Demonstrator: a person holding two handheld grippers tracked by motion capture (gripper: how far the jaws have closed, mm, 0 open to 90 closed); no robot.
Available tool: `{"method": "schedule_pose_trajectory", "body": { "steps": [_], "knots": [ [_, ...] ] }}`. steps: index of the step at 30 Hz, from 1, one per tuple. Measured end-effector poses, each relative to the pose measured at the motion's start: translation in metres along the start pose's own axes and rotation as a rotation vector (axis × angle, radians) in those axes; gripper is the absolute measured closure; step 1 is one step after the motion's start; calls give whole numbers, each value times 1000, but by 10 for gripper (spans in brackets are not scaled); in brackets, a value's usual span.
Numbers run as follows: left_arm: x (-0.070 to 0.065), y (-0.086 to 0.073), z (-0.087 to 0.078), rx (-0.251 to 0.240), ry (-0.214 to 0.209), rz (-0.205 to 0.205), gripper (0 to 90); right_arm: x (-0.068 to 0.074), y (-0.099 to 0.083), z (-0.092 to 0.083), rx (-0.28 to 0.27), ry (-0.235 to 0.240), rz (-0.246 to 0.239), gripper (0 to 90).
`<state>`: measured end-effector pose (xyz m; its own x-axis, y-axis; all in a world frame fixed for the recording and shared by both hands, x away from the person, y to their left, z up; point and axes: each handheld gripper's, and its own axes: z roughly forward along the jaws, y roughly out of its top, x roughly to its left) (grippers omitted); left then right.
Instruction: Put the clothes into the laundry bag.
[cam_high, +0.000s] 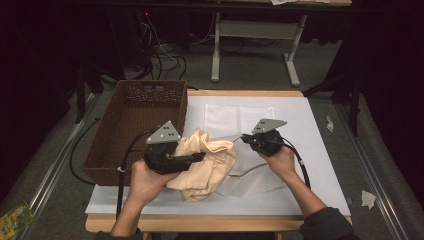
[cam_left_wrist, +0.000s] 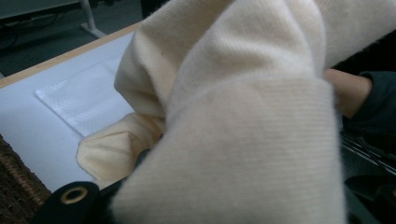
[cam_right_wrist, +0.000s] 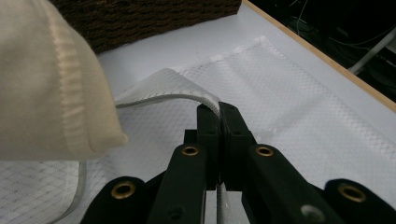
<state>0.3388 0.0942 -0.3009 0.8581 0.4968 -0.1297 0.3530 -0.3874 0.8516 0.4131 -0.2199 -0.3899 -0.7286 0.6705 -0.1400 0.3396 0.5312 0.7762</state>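
Fuzzy cream garment (cam_high: 207, 162), bunched; white mesh bag (cam_right_wrist: 299, 93).

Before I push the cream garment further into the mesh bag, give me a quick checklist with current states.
1. Right hand-held gripper clamped on the edge of the white mesh bag: ok, jaws shut on it.
2. Bag edge lifted off the table: ok, it curls up from the jaws.
3. Left hand-held gripper holding the cream garment: ok, the cloth drapes over it; the jaws are hidden.
4. Garment lined up with the bag opening: cannot tell, the cloth covers it.
5. Brown wicker basket out of the way: ok, it stands to the left of the work.
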Motion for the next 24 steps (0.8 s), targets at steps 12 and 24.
{"method": "schedule_pose_trajectory", "body": {
  "steps": [12, 24],
  "knots": [
    [-9, 3, 25, 14, -29, 31, 652, -1, 1, 2, 2, 6, 10, 890],
    [-14, 2, 49, 42, -37, 44, 650, -3, 1, 2, -9, 22, 17, 890]
  ]
}}
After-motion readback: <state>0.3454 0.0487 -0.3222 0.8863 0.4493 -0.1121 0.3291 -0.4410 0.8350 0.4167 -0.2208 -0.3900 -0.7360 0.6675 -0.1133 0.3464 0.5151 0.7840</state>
